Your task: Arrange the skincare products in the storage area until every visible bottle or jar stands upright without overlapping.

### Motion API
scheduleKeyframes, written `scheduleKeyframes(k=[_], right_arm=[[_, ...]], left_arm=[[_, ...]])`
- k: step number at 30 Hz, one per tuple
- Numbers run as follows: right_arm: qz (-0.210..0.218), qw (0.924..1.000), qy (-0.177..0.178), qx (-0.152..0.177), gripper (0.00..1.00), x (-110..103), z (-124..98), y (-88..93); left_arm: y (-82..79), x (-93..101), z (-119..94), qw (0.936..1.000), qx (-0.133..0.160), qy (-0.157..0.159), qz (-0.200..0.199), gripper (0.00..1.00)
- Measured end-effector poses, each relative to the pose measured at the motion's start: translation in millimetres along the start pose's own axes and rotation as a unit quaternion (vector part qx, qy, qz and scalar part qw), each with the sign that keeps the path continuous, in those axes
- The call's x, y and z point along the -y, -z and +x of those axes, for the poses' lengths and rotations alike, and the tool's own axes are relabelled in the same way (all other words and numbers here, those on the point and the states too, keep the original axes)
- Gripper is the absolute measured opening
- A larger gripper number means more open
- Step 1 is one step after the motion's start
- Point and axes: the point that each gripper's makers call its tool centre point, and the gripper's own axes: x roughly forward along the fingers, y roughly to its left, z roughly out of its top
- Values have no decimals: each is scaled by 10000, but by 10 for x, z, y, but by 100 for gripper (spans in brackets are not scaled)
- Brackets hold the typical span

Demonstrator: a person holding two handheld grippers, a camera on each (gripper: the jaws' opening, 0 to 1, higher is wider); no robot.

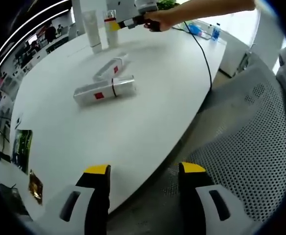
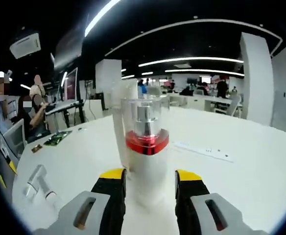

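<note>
Two white bottles with red labels lie on their sides on the white table (image 1: pixel 148 112): the nearer one (image 1: pixel 104 92) and a smaller one (image 1: pixel 111 67) behind it. At the far edge a white tube (image 1: pixel 91 29) stands upright. Beside it stands a clear-capped bottle (image 1: pixel 111 30) with a red band, white-bodied (image 2: pixel 145 161), upright on the table between my right gripper's (image 2: pixel 150 175) jaws, which press its sides. The tube (image 2: pixel 123 112) rises just behind it. The right gripper (image 1: pixel 117 24) reaches in from a person's hand. My left gripper (image 1: pixel 144 170) hovers open at the near table edge.
A grey mesh chair (image 1: pixel 250 147) stands at the right by the table edge. A black cable (image 1: pixel 205 58) runs across the table toward a blue bottle (image 1: pixel 215 32). Two white lying bottles (image 2: pixel 37 183) sit left of the right gripper. People sit at desks (image 2: pixel 33 110).
</note>
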Motion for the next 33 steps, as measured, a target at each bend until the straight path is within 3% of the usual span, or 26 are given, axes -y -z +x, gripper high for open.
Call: scheduleKeyframes(k=[4,33], right_arm=[[15,10000,-33,3,27,-20,-2,-1],[115,9997,5,201,26,-39,240,-172]], left_arm=[[-18,10,2,10000,42,24,-48,50],[1,17,-2,10000,7,43,-78,47]])
